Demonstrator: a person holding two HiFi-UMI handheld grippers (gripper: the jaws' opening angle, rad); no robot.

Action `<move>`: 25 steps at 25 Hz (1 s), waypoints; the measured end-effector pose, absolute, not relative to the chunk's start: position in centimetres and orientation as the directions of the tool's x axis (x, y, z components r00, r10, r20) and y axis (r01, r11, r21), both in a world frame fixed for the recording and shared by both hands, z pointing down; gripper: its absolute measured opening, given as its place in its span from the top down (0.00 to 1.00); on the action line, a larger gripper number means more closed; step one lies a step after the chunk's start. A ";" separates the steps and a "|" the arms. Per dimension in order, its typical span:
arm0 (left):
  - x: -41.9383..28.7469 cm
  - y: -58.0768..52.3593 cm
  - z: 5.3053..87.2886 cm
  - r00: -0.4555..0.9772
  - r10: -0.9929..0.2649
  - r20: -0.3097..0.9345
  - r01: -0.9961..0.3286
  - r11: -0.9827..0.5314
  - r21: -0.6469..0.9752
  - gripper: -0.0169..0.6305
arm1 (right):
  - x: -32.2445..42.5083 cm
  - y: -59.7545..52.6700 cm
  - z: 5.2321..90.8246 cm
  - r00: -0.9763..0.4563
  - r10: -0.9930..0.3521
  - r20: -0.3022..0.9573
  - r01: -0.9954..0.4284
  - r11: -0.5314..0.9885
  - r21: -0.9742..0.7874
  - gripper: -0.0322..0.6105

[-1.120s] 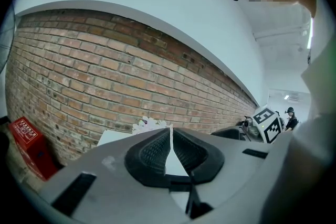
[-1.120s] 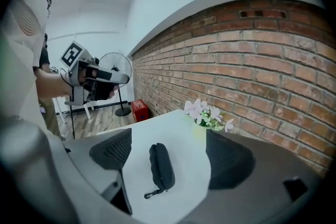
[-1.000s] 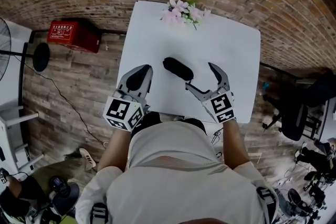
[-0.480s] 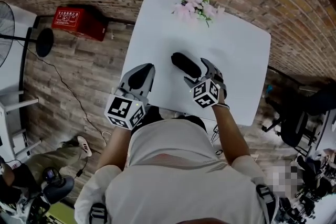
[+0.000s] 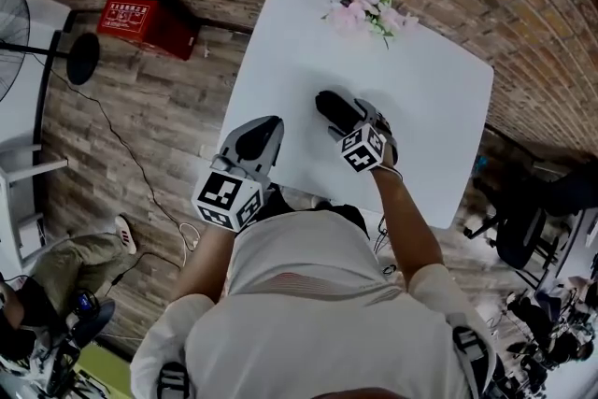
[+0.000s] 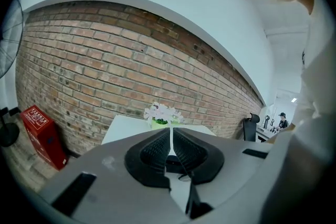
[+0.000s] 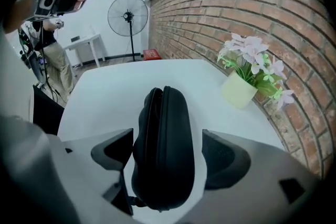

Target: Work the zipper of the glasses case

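Note:
The black glasses case lies near the middle of the white table, its zip seam running lengthwise. My right gripper points steeply down over the case's near end. In the right gripper view its jaws straddle the case; they have just been closing. The right pad stands clear of the case and the left pad sits close beside it. My left gripper hovers shut and empty at the table's near left, its pads together.
A pot of pink flowers stands at the table's far edge. On the floor are a red box and a fan at the left, and a dark chair at the right.
My right gripper has dropped from the table's near edge down over the case, tilting steeply, so the case now lies between its jaws. The left gripper has sunk a little.

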State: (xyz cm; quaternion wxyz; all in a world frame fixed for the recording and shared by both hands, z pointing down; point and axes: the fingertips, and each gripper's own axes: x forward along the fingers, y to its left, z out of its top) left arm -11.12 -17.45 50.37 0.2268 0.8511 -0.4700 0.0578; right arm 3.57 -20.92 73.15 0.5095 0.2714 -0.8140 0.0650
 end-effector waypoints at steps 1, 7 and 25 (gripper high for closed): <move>-11.2 -17.4 50.5 0.552 -0.773 0.313 -0.826 -0.455 0.334 0.93 | 3.5 -20.9 73.4 -0.334 -0.370 0.867 -0.507 0.846 0.165 0.24; -11.0 -17.7 50.3 0.563 -0.765 0.312 -0.820 -0.467 0.332 0.93 | 3.3 -20.8 74.1 -0.323 -0.371 0.870 -0.508 0.844 0.171 0.32; -10.4 -18.6 49.0 0.573 -0.771 0.279 -0.811 -0.486 0.325 0.93 | 3.9 -21.4 66.7 -0.494 -0.446 0.747 -0.671 0.741 -0.002 0.45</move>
